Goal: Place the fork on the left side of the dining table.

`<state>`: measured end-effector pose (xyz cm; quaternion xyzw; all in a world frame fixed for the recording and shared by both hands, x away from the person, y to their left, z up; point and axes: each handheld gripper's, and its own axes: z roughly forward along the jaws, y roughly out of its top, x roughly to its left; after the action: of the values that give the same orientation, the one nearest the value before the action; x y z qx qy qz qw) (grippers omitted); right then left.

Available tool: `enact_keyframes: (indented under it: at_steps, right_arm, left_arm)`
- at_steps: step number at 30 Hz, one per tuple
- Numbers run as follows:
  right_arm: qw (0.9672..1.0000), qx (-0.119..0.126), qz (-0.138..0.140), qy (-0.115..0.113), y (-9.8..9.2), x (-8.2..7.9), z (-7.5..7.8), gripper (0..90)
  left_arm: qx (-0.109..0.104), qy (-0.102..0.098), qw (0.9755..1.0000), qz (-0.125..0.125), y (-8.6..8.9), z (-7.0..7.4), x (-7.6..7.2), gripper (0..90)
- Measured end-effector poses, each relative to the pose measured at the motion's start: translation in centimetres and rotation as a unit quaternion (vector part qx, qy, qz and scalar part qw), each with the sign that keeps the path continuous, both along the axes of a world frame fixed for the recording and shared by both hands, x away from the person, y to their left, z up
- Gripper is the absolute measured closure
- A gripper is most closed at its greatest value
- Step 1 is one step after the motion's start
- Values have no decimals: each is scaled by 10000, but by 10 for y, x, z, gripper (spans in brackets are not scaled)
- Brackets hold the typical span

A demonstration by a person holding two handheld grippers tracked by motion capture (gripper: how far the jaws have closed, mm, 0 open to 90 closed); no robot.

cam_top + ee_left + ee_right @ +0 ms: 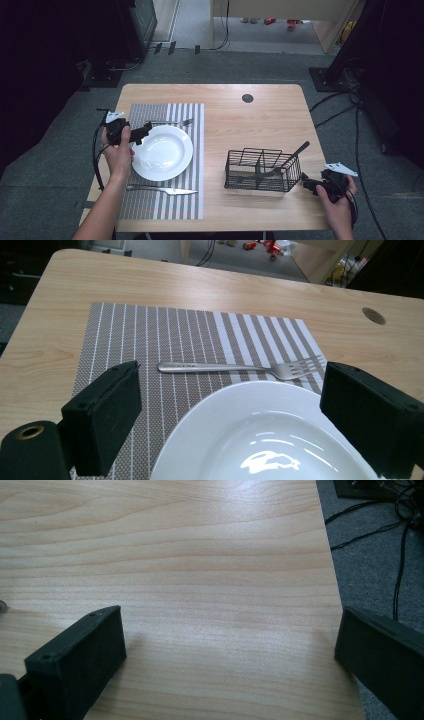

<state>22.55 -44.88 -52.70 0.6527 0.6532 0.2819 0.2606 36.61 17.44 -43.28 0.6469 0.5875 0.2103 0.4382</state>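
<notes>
A white plate (162, 152) rests on a grey striped placemat (190, 200) at the table's left. A fork (172, 122) lies on the mat just beyond the plate, and a knife (162, 189) lies on the mat in front of it. My left gripper (145, 131) hovers over the plate's left rim, open and empty. In the left gripper view its jaws frame the plate (265, 435) and the fork (240, 368). My right gripper (309, 184) is open over bare wood near the table's right front corner, beside a black wire basket (262, 170) that holds a dark utensil (292, 156).
A round cable hole (247, 98) sits at the table's far middle. Bare wood (200, 580) lies under the right gripper, with the table's right edge close by. Cables (345, 110) trail over the carpet to the right, and dark equipment stands at the back left.
</notes>
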Motion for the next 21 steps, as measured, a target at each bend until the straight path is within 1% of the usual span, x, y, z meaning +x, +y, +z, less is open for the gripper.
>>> enact_keyframes:
  at_steps: [2,8,10,11,12,13,16,17,18,19,21]
  right_arm:
    - [10000,-1,0,-1,0,0,0,0]
    - [10000,0,0,0,0,0,0,0]
    - [10000,0,-1,0,0,0,0,0]
    - [10000,-1,1,-1,0,0,0,0]
    - [10000,0,0,0,0,0,0,0]
    - [10000,-1,1,0,0,0,0,0]
    - [10000,-1,1,0,0,0,0,0]
    - [10000,-1,1,0,0,0,0,0]
    - [10000,-1,1,0,0,0,0,0]
    - [10000,-1,1,0,0,0,0,0]
    - [10000,-2,1,0,0,0,0,0]
  left_arm:
    - [58,-22,10000,-30,0,2,-6,101]
    - [78,-139,9998,-141,2,6,-26,101]
    - [150,-163,9996,-176,4,5,-33,101]
    - [135,-158,9996,-187,4,5,-35,101]
    - [134,-163,9996,-212,6,3,-41,101]
    - [134,-163,9996,-212,6,3,-41,101]
    - [154,-127,9995,-248,10,-3,-51,101]
    - [154,-127,9995,-248,10,-3,-51,101]
    - [149,-116,9996,-220,13,-6,-56,101]
    - [149,-116,9996,-220,13,-6,-56,101]
    - [154,-106,9996,-194,17,-10,-64,101]
